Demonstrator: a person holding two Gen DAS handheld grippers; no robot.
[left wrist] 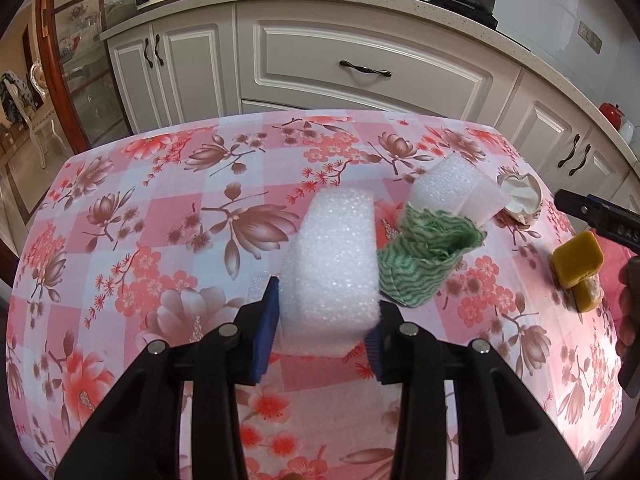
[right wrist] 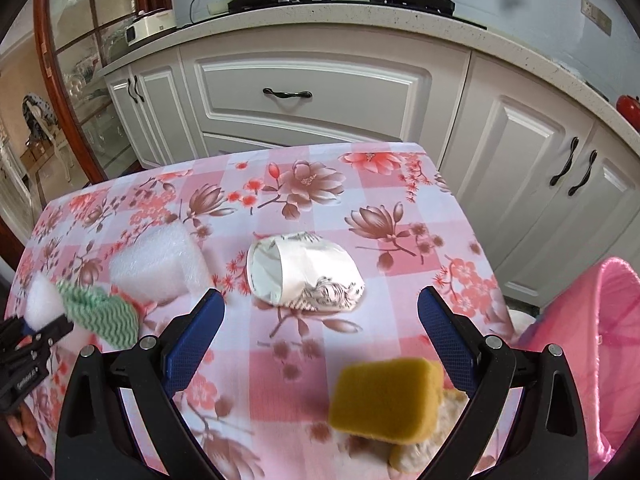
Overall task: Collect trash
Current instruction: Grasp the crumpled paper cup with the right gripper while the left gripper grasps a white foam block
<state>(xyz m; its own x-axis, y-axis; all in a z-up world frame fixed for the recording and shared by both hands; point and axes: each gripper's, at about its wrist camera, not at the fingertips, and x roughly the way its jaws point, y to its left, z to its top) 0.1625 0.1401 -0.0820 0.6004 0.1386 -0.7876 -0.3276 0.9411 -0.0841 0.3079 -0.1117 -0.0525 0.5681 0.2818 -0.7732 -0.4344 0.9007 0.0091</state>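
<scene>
My left gripper [left wrist: 326,320] is shut on a white foam block [left wrist: 336,264] and holds it above the table. Beside it lie a green wavy cloth [left wrist: 424,256], a second white foam piece [left wrist: 456,192], a crumpled paper cup [left wrist: 522,196] and a yellow sponge [left wrist: 578,264]. My right gripper [right wrist: 320,320] is open and empty over the table. The crumpled cup [right wrist: 308,276] lies just ahead between its fingers. The yellow sponge [right wrist: 384,396] lies near its right finger. The foam piece [right wrist: 156,264] and the green cloth [right wrist: 100,312] are at the left.
The table has a pink floral cloth [left wrist: 160,220]. A pink bin [right wrist: 592,344] stands by the table's right edge. White kitchen cabinets [left wrist: 360,72] and a stove with pans stand behind. My right gripper's tip [left wrist: 592,212] shows at the right in the left wrist view.
</scene>
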